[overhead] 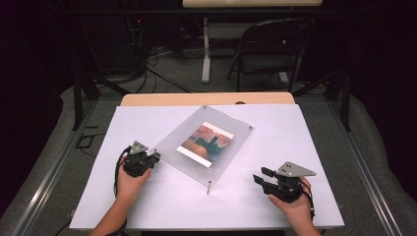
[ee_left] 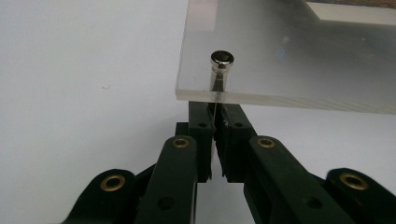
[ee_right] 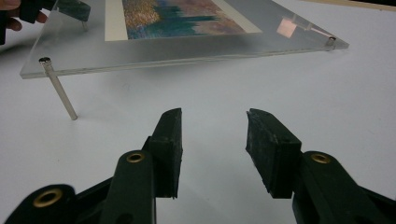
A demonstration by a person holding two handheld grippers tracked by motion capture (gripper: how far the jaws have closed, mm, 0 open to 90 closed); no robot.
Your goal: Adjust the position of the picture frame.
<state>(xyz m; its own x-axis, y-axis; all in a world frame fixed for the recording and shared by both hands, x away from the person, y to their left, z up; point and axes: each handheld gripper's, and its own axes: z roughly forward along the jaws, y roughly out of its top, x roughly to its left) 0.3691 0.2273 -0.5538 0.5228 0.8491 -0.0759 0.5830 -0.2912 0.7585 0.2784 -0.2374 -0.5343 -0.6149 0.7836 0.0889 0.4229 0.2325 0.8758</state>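
Fingers (ee_left: 232, 135) of the left gripper (ee_left: 215, 122) pinch a corner peg (ee_left: 218, 77), steadying the acrylic frame (overhead: 202, 143); right gripper (ee_right: 214, 140) waits half-open, empty.

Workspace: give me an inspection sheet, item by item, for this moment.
Surface: white board on a wooden table.
Job's things: clear acrylic frame holding a colourful print, raised on metal standoff pins; near pin stands on the board.
Clutter: nothing seen.
Grippers: left gripper shut on a corner pin beneath the frame; right gripper open, nothing between its jaws, apart from the frame.
Cables: black leads at both wrists; loose cables on the floor behind.
Surroundings: folding chair, dark curtains.
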